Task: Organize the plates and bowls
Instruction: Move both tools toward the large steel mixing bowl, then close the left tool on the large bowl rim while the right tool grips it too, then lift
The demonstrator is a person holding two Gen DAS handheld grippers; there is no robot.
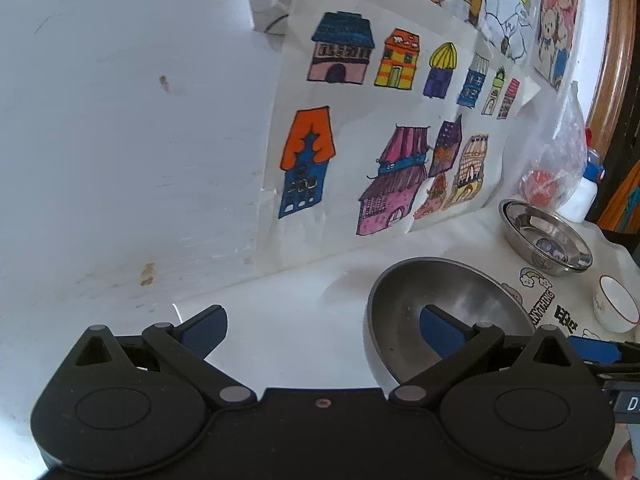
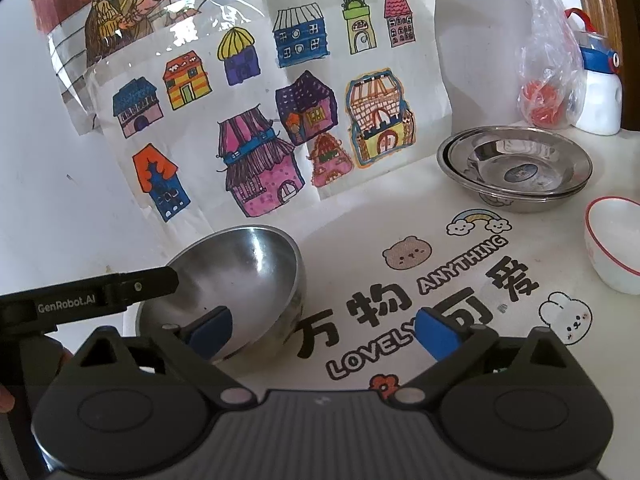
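- The steel bowl point(image 2: 236, 280) sits tilted on the bench point(image 2: 360, 216), close in front of both tools and well apart from the stacked steel plates point(image 2: 516, 168) at the far right; a white bowl with a red rim point(image 2: 612, 240) stands near those plates
- The left gripper point(image 1: 324, 332) has its fingers spread wide, one blue pad point(image 1: 440, 332) reaching over the steel bowl's rim, nothing clamped
- The right gripper point(image 2: 324, 332) is likewise spread and empty, its left pad just at the bowl's outer wall
- Judged step: securing the steel bowl before moving it
- Next move calls for closing on the thin rim squarely, since the slick, tilted bowl could rock or slip
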